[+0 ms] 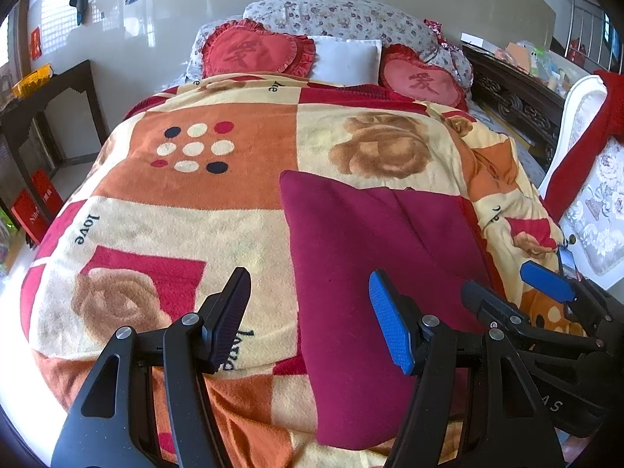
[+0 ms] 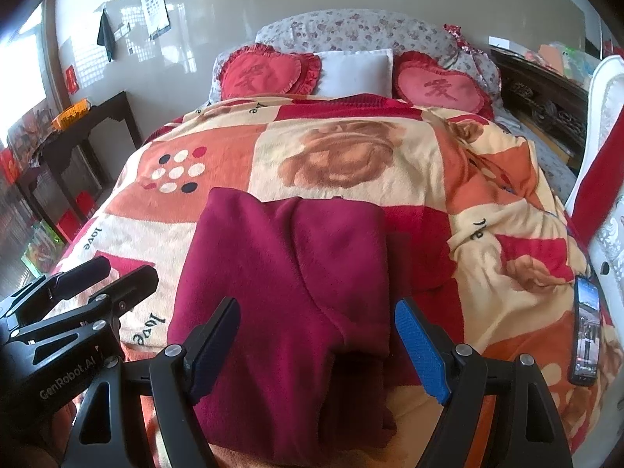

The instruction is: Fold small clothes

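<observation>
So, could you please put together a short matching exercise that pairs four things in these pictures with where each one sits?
Things:
1. maroon garment
2. phone
3. white pillow
4. yellow basket

Places:
A. on the dark side table by the wall
B. between the two red heart cushions at the head of the bed
C. folded on the blanket, in front of the open right gripper
D. near the blanket's right edge, screen lit

Pairs: 1-C, 2-D, 3-B, 4-A
</observation>
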